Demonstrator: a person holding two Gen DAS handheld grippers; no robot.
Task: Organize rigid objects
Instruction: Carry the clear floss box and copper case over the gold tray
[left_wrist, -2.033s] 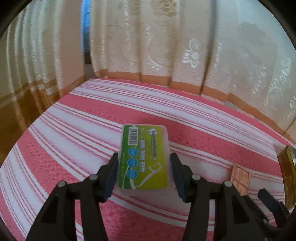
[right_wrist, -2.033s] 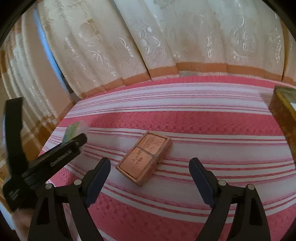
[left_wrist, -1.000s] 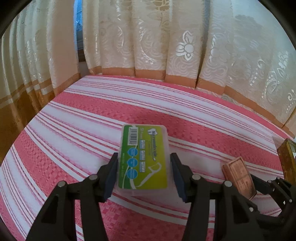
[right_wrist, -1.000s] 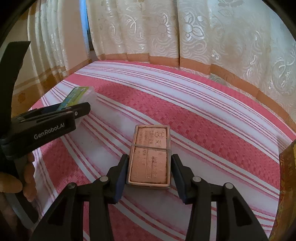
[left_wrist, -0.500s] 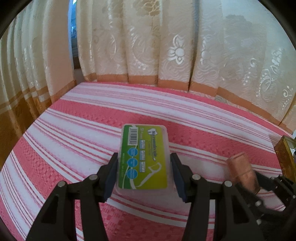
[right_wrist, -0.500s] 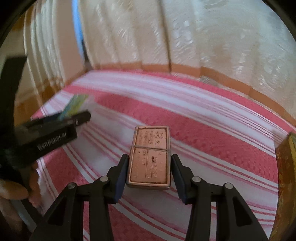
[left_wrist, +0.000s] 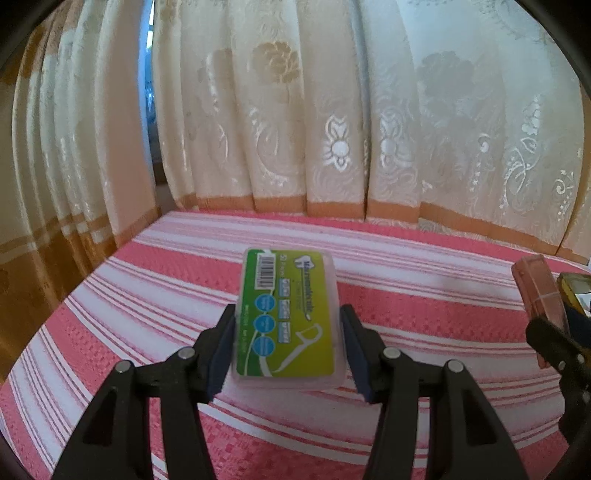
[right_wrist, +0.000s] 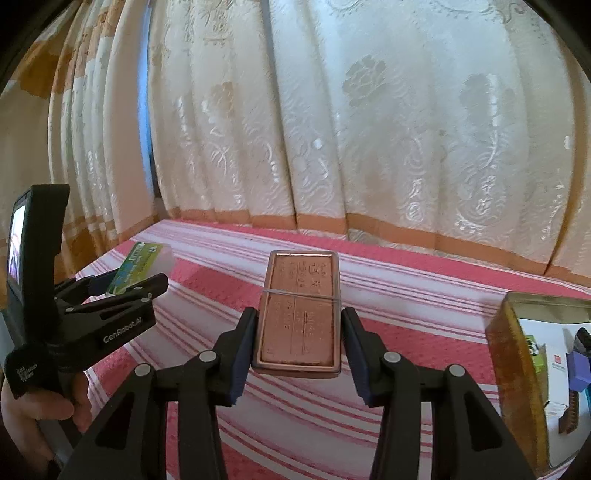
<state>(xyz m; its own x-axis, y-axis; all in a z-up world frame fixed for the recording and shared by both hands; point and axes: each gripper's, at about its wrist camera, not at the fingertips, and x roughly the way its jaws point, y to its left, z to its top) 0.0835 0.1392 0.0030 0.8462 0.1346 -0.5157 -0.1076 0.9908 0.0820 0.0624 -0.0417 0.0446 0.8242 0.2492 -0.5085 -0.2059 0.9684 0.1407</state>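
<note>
My left gripper (left_wrist: 286, 354) is shut on a clear plastic floss-pick box (left_wrist: 287, 317) with a green and yellow label, held above the striped cloth. My right gripper (right_wrist: 297, 354) is shut on a flat copper-coloured tin (right_wrist: 300, 314) with a rubber band across it, also lifted off the cloth. In the right wrist view the left gripper (right_wrist: 122, 291) shows at the left with the floss-pick box (right_wrist: 142, 264) in it and a hand (right_wrist: 40, 410) on its handle. The copper tin (left_wrist: 541, 295) appears at the right edge of the left wrist view.
A red and white striped cloth (right_wrist: 406, 332) covers the table. A gold-coloured open box (right_wrist: 517, 376) with several small items inside stands at the right. Cream patterned curtains (left_wrist: 332, 129) hang close behind the table's far edge.
Both grippers have risen and tilted up with their boxes still held, so more curtain fills each view. The copper tin has moved up and right in the left wrist view.
</note>
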